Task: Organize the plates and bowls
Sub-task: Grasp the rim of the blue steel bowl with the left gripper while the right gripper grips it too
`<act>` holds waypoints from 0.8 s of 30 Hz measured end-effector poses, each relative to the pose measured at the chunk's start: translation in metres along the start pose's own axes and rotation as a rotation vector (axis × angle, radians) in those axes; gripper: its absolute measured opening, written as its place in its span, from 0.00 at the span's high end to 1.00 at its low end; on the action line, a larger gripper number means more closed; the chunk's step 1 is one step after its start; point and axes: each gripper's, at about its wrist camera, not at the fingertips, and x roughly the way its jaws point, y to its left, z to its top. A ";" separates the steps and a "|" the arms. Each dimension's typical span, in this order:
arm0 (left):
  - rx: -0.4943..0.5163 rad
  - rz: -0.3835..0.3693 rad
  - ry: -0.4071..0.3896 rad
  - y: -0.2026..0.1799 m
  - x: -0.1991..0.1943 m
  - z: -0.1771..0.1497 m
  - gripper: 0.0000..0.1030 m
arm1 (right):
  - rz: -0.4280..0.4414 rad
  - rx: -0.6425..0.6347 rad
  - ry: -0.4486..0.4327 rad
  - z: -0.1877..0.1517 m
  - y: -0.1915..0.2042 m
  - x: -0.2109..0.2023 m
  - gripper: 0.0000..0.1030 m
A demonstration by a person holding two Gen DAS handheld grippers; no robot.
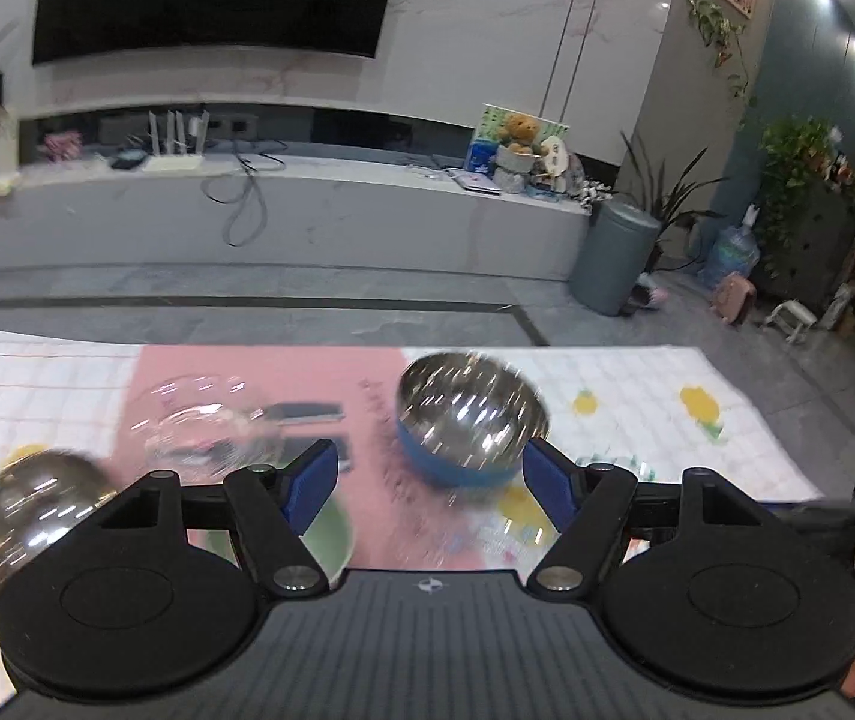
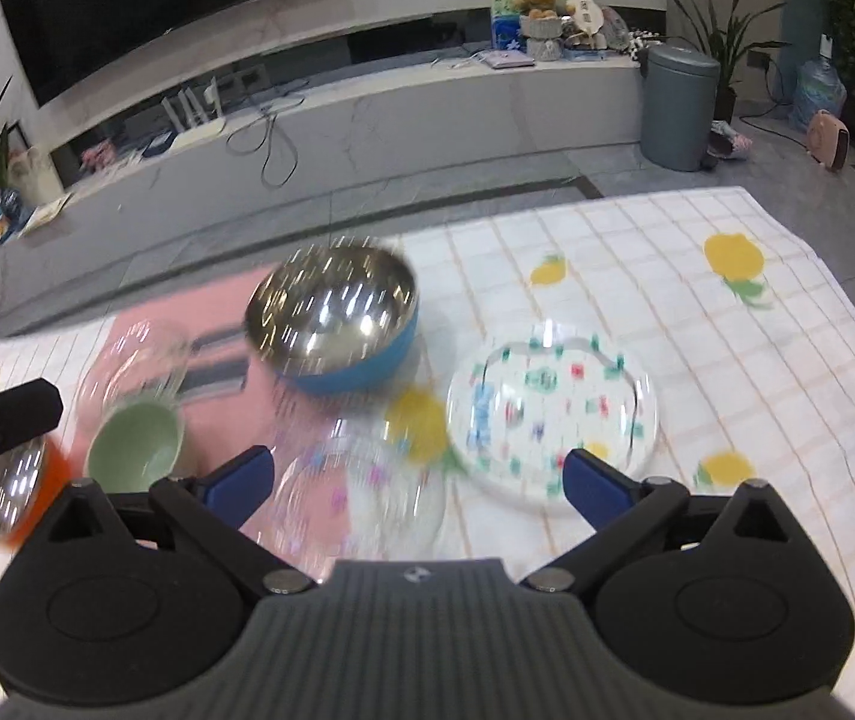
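Note:
A steel bowl with a blue outside (image 2: 334,330) stands on the pink mat; it also shows in the left wrist view (image 1: 469,420). A white patterned plate (image 2: 553,414) lies to its right. A clear glass bowl (image 2: 361,498) sits between my right gripper's fingers. A small green bowl (image 2: 136,450) and a clear glass bowl (image 2: 133,366) stand at the left, with a steel bowl with an orange outside (image 2: 7,492) beyond them. My right gripper (image 2: 418,483) is open. My left gripper (image 1: 430,480) is open, just short of the blue bowl, with the green bowl (image 1: 328,534) below it.
The table carries a white checked cloth with yellow fruit prints (image 2: 727,324) and a pink mat (image 1: 307,372). Its far edge faces a grey floor, a TV bench (image 1: 307,204) and a grey bin (image 1: 613,258). The left gripper's tip (image 2: 1,420) shows at the left of the right wrist view.

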 end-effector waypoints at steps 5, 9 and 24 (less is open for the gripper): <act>-0.066 -0.046 0.034 0.008 0.057 0.026 0.32 | 0.057 0.034 0.023 0.036 0.001 0.043 0.23; -0.065 -0.034 0.109 0.009 0.098 0.031 0.38 | 0.037 0.049 0.046 0.057 0.005 0.081 0.35; -0.108 0.030 0.266 0.024 0.158 0.023 0.72 | 0.020 0.129 0.170 0.068 -0.003 0.146 0.78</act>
